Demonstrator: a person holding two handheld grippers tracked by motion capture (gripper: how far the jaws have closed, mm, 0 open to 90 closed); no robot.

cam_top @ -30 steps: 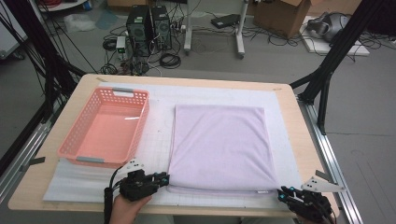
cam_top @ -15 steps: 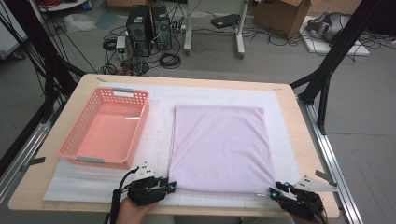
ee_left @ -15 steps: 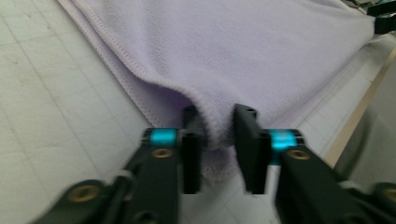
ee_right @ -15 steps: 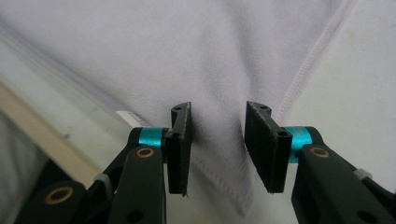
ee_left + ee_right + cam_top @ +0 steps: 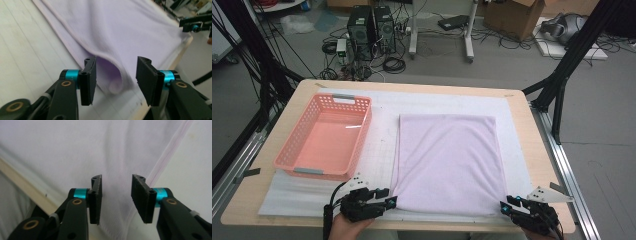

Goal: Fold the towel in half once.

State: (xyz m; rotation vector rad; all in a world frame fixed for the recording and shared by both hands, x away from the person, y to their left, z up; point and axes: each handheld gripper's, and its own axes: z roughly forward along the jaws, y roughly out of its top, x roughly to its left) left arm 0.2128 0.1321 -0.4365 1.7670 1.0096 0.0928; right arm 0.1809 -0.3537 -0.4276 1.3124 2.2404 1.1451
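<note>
A lilac towel lies folded flat on the white mat. My left gripper sits at the towel's near left corner. In the left gripper view its jaws have just been opening; the towel's corner curls up between them, untouched by the pads. My right gripper is at the near right corner. Its jaws have also just been opening, and stand apart over the towel beside its stitched hem. The right gripper also shows far off in the left gripper view.
A pink plastic basket stands empty on the mat to the left of the towel. The table's wooden edge runs close past the towel's right side. Black frame legs, computers and cables lie on the floor beyond the table.
The left gripper has edged slightly right toward the towel's corner. The right gripper has stayed at its corner. The towel has kept its place.
</note>
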